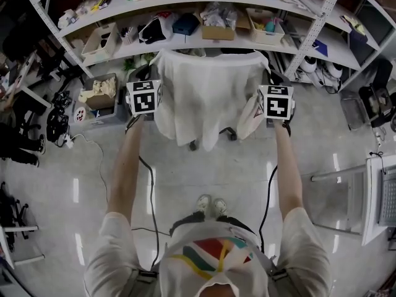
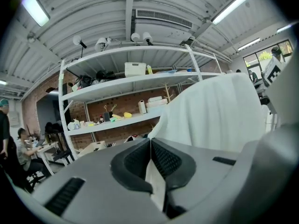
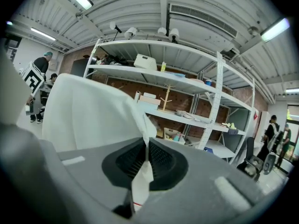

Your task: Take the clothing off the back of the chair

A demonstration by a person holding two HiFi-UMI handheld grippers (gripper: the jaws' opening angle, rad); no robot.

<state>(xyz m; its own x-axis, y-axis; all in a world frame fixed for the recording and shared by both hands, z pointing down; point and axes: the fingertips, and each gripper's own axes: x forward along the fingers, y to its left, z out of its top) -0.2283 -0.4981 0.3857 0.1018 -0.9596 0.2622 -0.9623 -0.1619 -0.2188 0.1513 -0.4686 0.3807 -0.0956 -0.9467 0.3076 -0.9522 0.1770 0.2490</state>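
Spanning the far side, white shelving (image 1: 185, 39) carries boxes and clutter. White clothing (image 1: 207, 98) is draped over the back of the chair (image 1: 231, 133) just in front of it, hanging low. Left gripper (image 2: 150, 146) has its fingers (image 2: 133, 164) closed, pinching the cloth's upper left edge. Right gripper (image 3: 145, 148) has its fingers closed, pinching the upper right edge.
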